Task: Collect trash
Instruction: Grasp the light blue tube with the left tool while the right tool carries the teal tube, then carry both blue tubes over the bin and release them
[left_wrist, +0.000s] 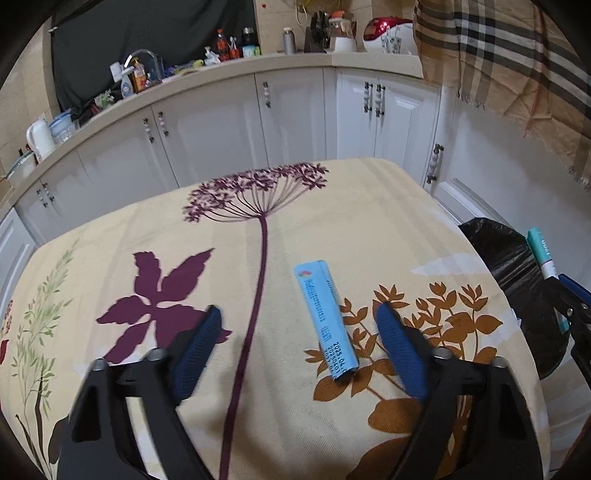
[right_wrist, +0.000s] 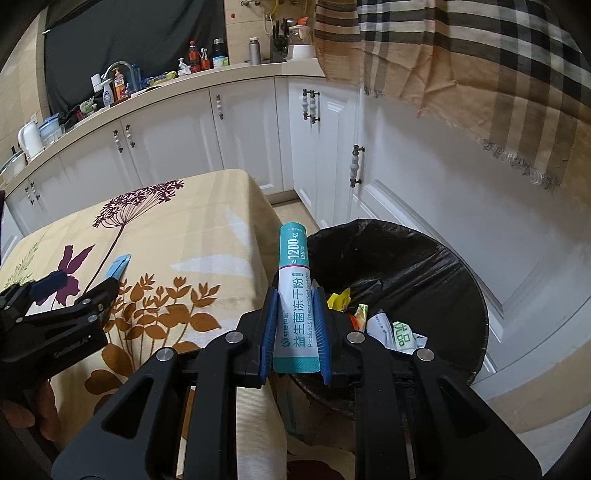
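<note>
1. The teal sachet (right_wrist: 295, 295) is sitting clamped in the right hand-held gripper (right_wrist: 295, 317), beside the black-lined bin (right_wrist: 461, 280).
2. The blue sachet (left_wrist: 327, 319) is lying on the floral counter (left_wrist: 147, 258), between the spread fingers of the left hand-held gripper (left_wrist: 299, 314).

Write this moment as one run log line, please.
left hand-held gripper: open around light blue sachet | right hand-held gripper: shut on teal-white probiotics sachet by black-lined bin

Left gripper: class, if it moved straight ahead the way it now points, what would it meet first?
Probably the light blue sachet lying on the floral tablecloth, between the open left gripper fingers nearer the right one; depth is uncertain.
</note>
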